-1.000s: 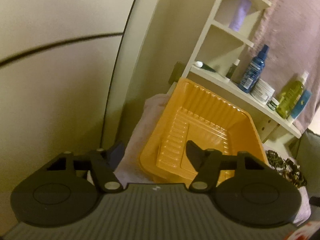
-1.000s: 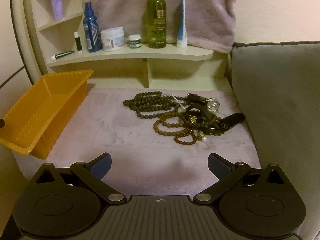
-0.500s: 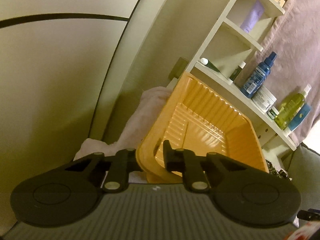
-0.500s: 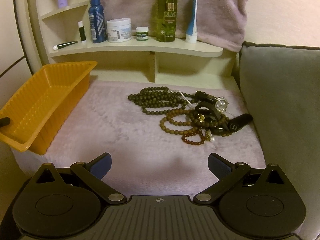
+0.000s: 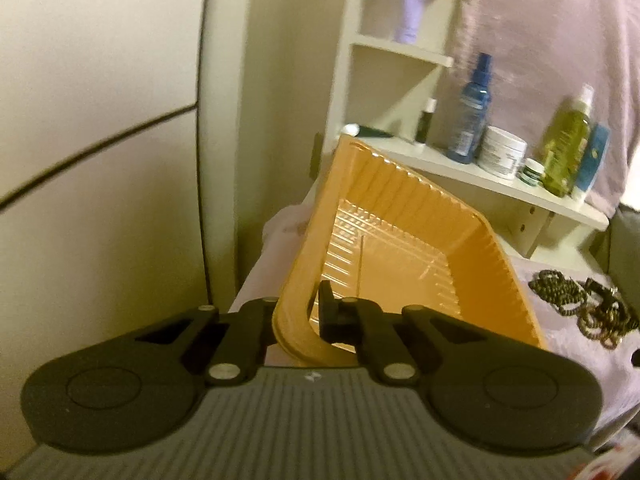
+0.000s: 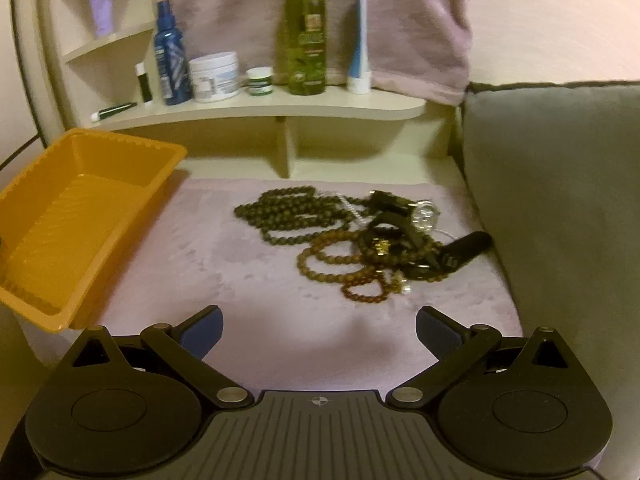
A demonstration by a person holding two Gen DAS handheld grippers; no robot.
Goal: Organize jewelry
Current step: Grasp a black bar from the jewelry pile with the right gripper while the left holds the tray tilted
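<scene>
On the left edge of the pale lilac plush mat, the left gripper is clenched on the near rim of the ribbed orange plastic tray, one finger inside the wall and one outside, and the tray sits tilted with that corner overhanging the mat. Toward the mat's right side lies the tangled heap of beaded necklaces, bracelets and watches, well apart from the tray and near the grey cushion. Low over the mat's near edge, the right gripper hangs released, its blue-padded fingers spread wide around nothing.
</scene>
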